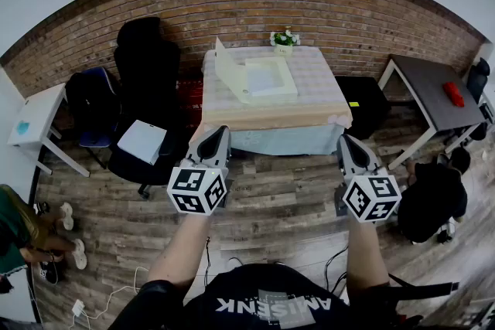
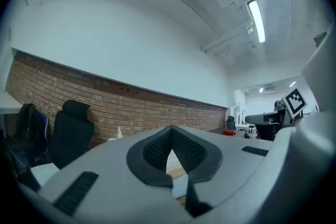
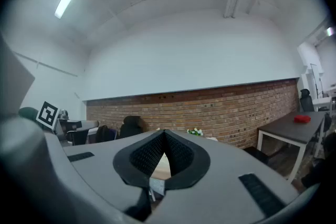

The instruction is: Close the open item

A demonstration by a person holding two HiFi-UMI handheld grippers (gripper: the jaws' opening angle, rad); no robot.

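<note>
The box (image 1: 263, 79) lies open on the table (image 1: 321, 89), its lid (image 1: 227, 67) standing up along its left side. Both grippers are well short of it, over the floor (image 1: 278, 185). The left gripper (image 1: 219, 132) and right gripper (image 1: 346, 140) are held level, each with its jaws pressed together and nothing between them.

Risks, as judged:
- A push on the lid with shut jaws may slide the whole box across the cloth (image 1: 271, 118) rather than fold the lid down, because the box looks light and nothing braces it.
- A drag may rumple the cloth.
- A sweep carried too far back may strike the flowers (image 1: 284, 38), which sit near the box at the table's rear edge.
- The cables (image 1: 116, 291) on the floor near the person's feet are a trip hazard on the way to the table (their far ends cannot be traced).
- The chair (image 1: 145, 62) crowds the table's left corner, on the lid's side.

The table is covered in a pale cloth and is otherwise bare. The floor is wood plank, and a brick wall (image 1: 255, 2) stands behind the table. A dark desk (image 1: 429, 85) carrying a red item (image 1: 453, 94) is at the right.
</note>
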